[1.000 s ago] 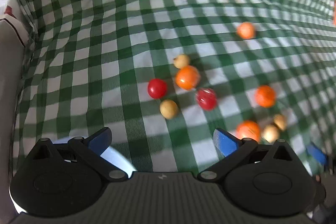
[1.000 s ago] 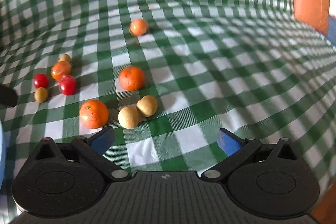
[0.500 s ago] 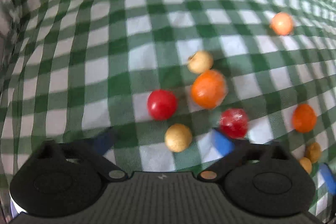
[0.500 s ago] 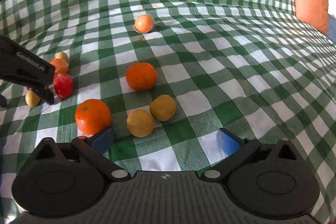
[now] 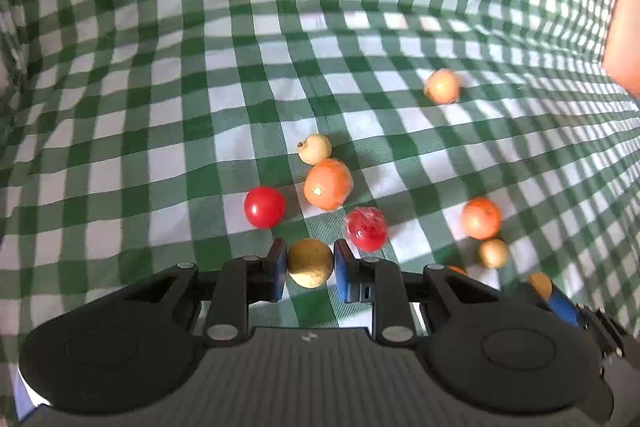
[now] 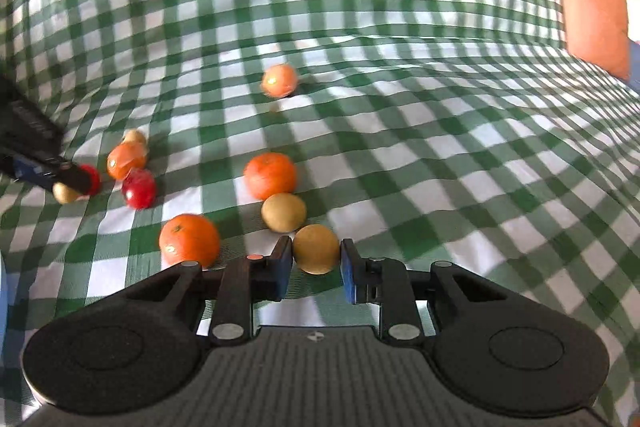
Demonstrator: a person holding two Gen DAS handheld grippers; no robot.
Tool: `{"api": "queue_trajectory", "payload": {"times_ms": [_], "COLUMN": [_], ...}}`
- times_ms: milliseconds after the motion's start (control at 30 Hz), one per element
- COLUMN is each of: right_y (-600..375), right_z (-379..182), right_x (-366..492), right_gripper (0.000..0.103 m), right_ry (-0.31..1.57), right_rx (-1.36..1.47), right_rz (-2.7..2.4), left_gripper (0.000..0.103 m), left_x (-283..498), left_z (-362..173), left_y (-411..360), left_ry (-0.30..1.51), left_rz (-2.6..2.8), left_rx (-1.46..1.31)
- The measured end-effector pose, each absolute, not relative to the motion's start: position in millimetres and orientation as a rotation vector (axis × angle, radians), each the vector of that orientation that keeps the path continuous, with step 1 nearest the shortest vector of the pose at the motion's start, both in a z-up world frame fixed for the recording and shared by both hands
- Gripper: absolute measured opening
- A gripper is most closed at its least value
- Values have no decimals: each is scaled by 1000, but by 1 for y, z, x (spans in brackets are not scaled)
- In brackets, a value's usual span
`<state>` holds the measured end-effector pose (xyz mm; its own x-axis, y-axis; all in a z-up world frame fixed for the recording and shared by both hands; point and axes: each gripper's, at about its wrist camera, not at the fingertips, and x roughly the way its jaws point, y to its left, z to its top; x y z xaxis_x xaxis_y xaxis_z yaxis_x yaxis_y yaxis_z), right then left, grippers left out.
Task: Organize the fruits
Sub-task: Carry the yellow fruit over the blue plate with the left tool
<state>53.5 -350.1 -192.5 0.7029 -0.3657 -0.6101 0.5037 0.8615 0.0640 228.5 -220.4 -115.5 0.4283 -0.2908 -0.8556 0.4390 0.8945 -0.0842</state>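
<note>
In the left wrist view my left gripper [image 5: 310,270] has its jaws closing on a small yellow-brown fruit [image 5: 310,263], with the blue pads against both its sides. Just beyond lie a red tomato [image 5: 265,207], an orange [image 5: 328,183], a red wrapped fruit [image 5: 366,229] and a pale round fruit [image 5: 315,149]. In the right wrist view my right gripper [image 6: 315,267] has its jaws closing on another yellow-brown fruit [image 6: 316,249], pads touching it. A similar brown fruit [image 6: 284,211] rests just behind it, between two oranges [image 6: 190,239] [image 6: 271,175].
Everything lies on a green and white checked cloth [image 6: 440,155]. A lone orange [image 6: 280,79] sits farther back. An orange cushion [image 6: 594,7] stands at the far right. My left gripper's fingers [image 6: 40,167] show at the left edge of the right wrist view.
Both grippers went from wide open to closed, each around a yellow-brown fruit. The left gripper moved in toward the left cluster; the right one edged forward to its fruit.
</note>
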Motion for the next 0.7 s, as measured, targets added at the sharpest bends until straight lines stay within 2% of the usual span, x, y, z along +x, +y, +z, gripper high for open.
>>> {"api": "queue_trajectory", "payload": {"times_ms": [267, 700], "right_y": [-336, -218], "right_z": [-156, -103], "right_x": [21, 4], "right_gripper": [27, 27], "right_ry": [614, 657], "right_rx": [239, 205], "right_rz": [-400, -90], "left_gripper": [27, 27], "left_x": [164, 89], "left_z": [-65, -24], "left_y": [-182, -53], "left_ry": [980, 960], "left_rz": [-433, -254], "left_rx": [99, 5]}}
